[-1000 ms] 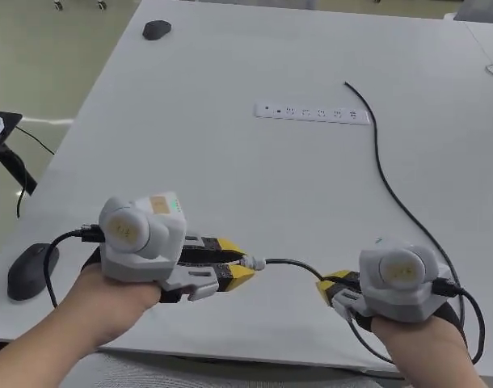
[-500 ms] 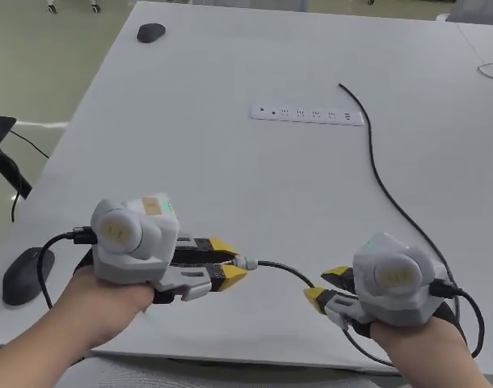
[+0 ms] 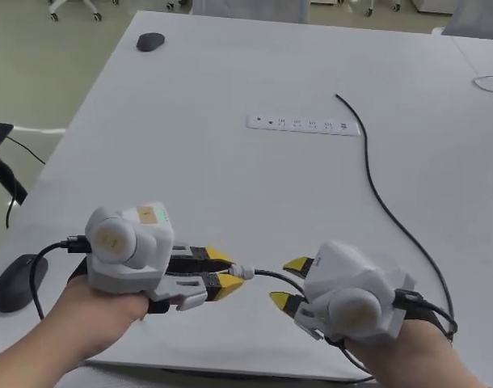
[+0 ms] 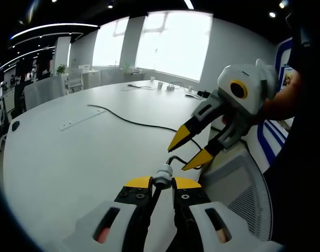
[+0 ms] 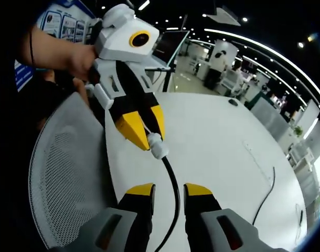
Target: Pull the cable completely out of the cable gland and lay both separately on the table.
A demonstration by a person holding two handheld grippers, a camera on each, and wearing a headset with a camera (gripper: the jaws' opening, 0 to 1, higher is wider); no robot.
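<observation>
White grippers [image 3: 230, 271] [image 3: 281, 281], yellow-tipped black jaws

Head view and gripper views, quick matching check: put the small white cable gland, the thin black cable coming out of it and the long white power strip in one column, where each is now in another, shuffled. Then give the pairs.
1. small white cable gland
2. thin black cable leaving the gland
3. long white power strip

A. lies flat on the white table, away from both grippers
B. runs between the open jaws of the right gripper
C. clamped at the tips of the left gripper

Pairs: 1-C, 2-B, 3-A
</observation>
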